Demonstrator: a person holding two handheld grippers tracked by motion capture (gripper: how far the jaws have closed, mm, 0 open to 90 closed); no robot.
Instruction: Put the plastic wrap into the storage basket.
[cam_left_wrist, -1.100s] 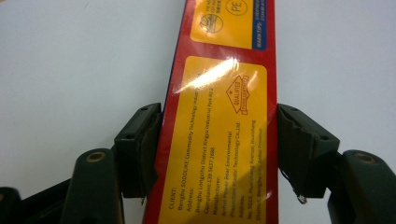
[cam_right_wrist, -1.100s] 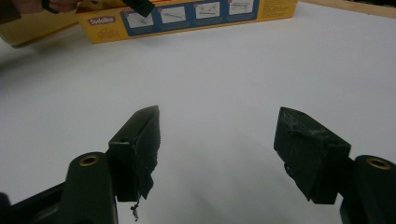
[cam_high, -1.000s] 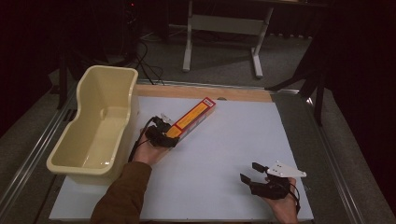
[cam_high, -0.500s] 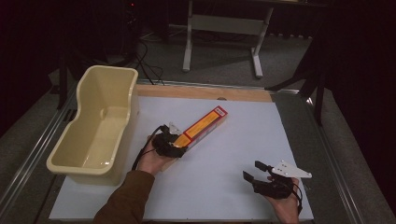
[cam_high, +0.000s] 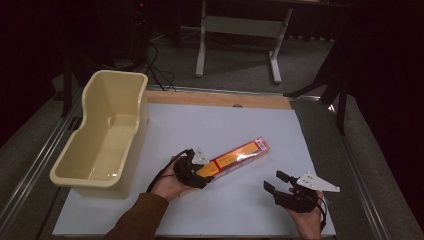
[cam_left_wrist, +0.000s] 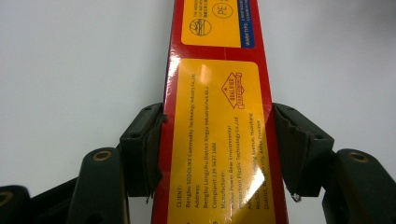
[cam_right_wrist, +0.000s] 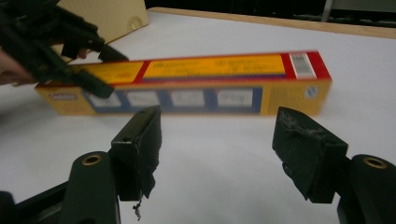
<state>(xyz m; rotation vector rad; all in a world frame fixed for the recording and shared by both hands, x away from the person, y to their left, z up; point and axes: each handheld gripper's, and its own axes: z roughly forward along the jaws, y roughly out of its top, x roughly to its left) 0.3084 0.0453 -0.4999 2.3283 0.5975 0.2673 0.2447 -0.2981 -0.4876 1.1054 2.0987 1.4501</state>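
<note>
Dragged nearer than before: red-and-yellow box (cam_high: 239, 156) | left gripper (cam_high: 192, 170) clamped on its end | right gripper (cam_high: 283, 187) wide open, empty

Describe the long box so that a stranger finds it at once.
On the white table, right of the cream tub, lies a long box. The left gripper is shut on its near end. No other thing there is red and yellow.

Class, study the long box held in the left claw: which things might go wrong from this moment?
1. The left claw grips the red and yellow box near one end, so the long free end may sag or twist loose.
2. The open right claw waits close by; the box's far end might strike it.
3. The cream tub has tall walls that the box might catch on.
</note>
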